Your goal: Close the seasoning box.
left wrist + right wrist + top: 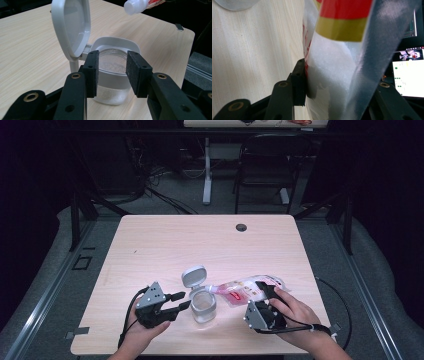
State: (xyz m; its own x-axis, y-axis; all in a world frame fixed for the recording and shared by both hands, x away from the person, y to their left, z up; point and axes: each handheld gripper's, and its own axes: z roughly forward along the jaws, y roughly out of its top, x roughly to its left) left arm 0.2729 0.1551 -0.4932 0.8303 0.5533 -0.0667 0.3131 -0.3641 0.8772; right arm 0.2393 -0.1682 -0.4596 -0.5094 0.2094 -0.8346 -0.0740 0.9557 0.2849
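A clear glass jar (204, 307) (112, 66) with a grey flip lid (193, 276) (72, 27) standing open sits near the table's front edge, some white grains at its bottom. My left gripper (182, 301) (112, 72) is just left of the jar, open, its pads (92, 72) in front of the jar's wall. My right gripper (267, 290) (337, 82) is shut on a clear pouch (245, 290) (332, 62) of white grains with a red and yellow label. The pouch lies tilted, and its white spout (212, 290) (135, 6) reaches over the jar's rim.
The wooden table (165, 240) has a cable hole (241, 227) near its far edge. A black chair (265, 160) and a white desk leg (207, 170) stand beyond it. A lit screen (407, 75) shows past the pouch.
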